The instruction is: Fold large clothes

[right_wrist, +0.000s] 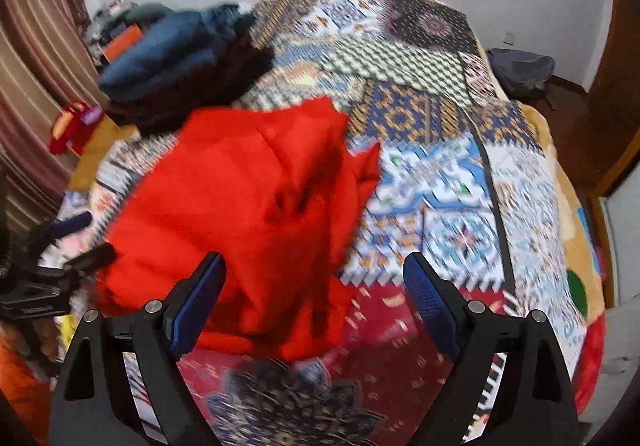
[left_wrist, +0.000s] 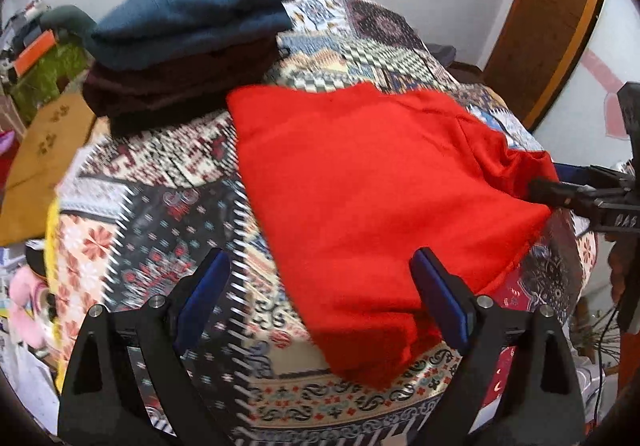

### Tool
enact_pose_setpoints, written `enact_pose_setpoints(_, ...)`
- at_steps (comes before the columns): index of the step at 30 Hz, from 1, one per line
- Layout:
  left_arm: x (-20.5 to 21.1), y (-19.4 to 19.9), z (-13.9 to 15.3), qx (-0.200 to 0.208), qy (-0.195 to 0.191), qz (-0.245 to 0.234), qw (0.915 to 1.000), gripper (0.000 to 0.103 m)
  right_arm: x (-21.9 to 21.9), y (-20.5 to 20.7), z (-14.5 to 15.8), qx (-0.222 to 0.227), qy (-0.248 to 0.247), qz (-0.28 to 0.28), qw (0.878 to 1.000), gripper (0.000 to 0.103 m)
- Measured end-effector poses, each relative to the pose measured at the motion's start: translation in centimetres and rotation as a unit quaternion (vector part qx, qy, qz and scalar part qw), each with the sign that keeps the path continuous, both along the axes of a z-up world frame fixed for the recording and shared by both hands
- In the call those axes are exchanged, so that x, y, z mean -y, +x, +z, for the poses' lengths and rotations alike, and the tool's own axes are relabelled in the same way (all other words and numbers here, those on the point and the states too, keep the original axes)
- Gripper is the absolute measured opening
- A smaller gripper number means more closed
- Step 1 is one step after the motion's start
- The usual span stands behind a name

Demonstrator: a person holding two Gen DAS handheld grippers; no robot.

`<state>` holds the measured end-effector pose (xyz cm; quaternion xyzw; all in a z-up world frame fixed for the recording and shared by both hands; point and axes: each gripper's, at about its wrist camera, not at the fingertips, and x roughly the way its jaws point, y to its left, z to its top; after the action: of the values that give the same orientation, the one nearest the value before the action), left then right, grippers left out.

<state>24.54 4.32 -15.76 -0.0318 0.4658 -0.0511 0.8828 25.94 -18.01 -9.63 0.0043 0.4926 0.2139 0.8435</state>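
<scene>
The red garment (left_wrist: 360,186) is a soft, matt cloth. The bed cover (right_wrist: 440,182) is printed woven cloth. The folded pile (left_wrist: 188,42) looks fuzzy. The left gripper (left_wrist: 320,298) has matt black plastic arms, textured blue pads, metal pins.

You get soft, even indoor light; motion blur smears the patchwork-patterned bedspread (right_wrist: 440,174), and fisheye curvature darkens each frame's corners.

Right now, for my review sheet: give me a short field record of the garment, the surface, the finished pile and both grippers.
garment: red fleece garment, partly folded, lying on the bed
surface: patchwork-patterned bedspread
finished pile: folded blue garment on top of folded dark maroon garment, behind the red one
left gripper: open, holding nothing
right gripper: open, holding nothing
</scene>
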Motion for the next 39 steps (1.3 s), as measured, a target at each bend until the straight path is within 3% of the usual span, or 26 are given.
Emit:
enact_pose_setpoints(4, -1.6, 0.9, 1.2, 0.012, 0.000, 0.021, 0.9997, 0.093, -1.7, 1.9, 0.4, -0.015, 0.034, 0.023, 0.999, 0.088)
enact_pose_setpoints(8, -3.0, 2.6, 1.5, 0.007, -0.013, 0.034, 0.9993, 0.093, -3.4, 4.2, -1.3, -0.051, 0.037, 0.047, 0.997, 0.088)
enact_pose_setpoints(14, -5.2, 6.2, -1.4, -0.070, -0.089, 0.036, 0.9930, 0.093, -2.5, 8.5, -6.2, -0.150, 0.036, 0.018, 0.988, 0.088)
enact_pose_setpoints(17, -5.8, 7.6, -3.8, -0.116, -0.141, 0.031, 0.9827, 0.093, -0.7, 10.1, -8.7, -0.216, 0.077, 0.001, 0.973, 0.089)
enact_pose_setpoints(25, -6.7, 10.2, -8.3, -0.183, -0.297, 0.020, 0.9370, 0.093, -1.4, 11.5, -9.8, -0.235, 0.093, 0.027, 0.967, 0.090)
enact_pose_setpoints(27, -6.5, 10.7, -8.8, -0.181, -0.310, 0.020, 0.9331, 0.093, -1.9, 11.7, -10.0, -0.236, 0.094, 0.035, 0.966, 0.089)
enact_pose_setpoints(30, -5.8, 11.2, -9.0, -0.176, -0.319, 0.006, 0.9311, 0.093, -2.6, 11.7, -10.4, -0.234, 0.102, 0.038, 0.966, 0.074)
enact_pose_setpoints(32, -5.6, 11.6, -9.2, -0.176, -0.321, 0.003, 0.9306, 0.093, -2.5, 11.7, -10.6, -0.241, 0.121, 0.031, 0.962, 0.056)
enact_pose_setpoints(34, -5.6, 11.7, -9.2, -0.172, -0.319, 0.011, 0.9318, 0.091, -2.1, 11.8, -10.7, -0.255, 0.146, 0.022, 0.956, 0.044)
enact_pose_setpoints(35, -5.7, 11.7, -9.2, -0.171, -0.318, 0.016, 0.9324, 0.085, -1.8, 11.7, -10.6, -0.257, 0.154, 0.020, 0.954, 0.037)
enact_pose_setpoints(39, -5.9, 11.4, -8.8, -0.166, -0.305, 0.019, 0.9376, 0.064, -1.4, 10.9, -8.9, -0.245, 0.159, 0.023, 0.956, 0.031)
